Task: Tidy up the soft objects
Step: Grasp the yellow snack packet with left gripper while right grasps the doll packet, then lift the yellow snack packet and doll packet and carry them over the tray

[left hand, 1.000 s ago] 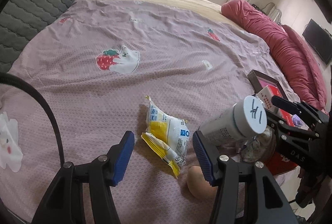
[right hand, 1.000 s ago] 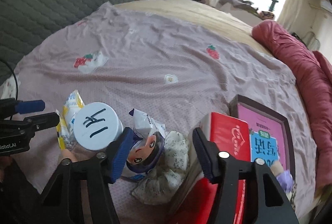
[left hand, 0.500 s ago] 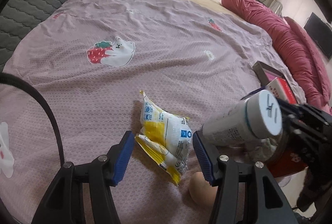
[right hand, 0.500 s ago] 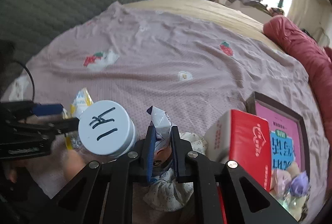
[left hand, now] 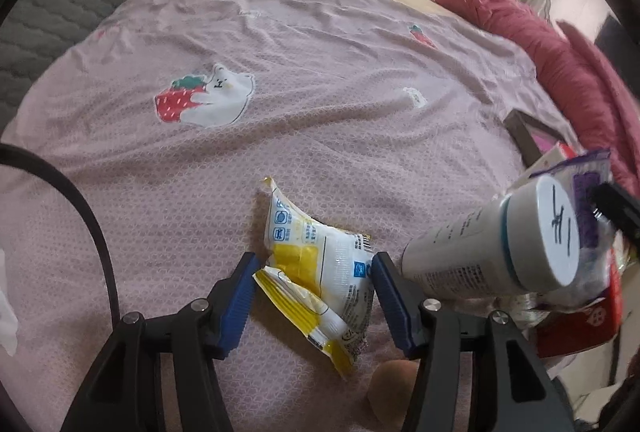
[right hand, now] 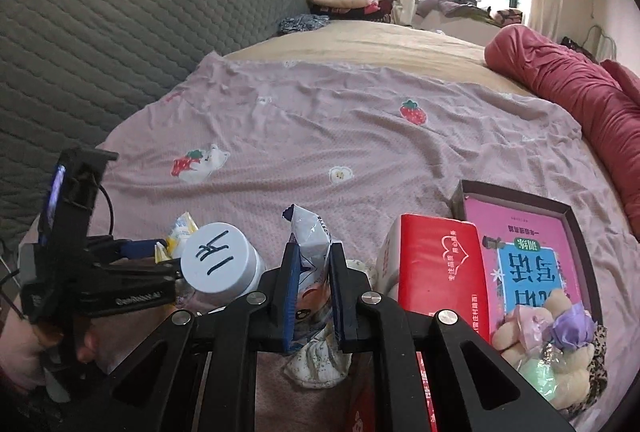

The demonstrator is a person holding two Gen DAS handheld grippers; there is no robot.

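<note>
White bottle crowds left of the right tongs, which have just clamped the snack packet; left tongs gape, now straddling the yellow packet on the bed.

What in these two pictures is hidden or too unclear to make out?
- Left wrist view: tan rounded object, half behind the left gripper; unidentifiable.
- Right wrist view: white cartoon-face snack packet, lower part covered by the right gripper's jaws.
- Right wrist view: pale floral cloth, mostly under that gripper.
- Left wrist view: dark-framed pink box, blocked by the white grey-lidded bottle.
</note>
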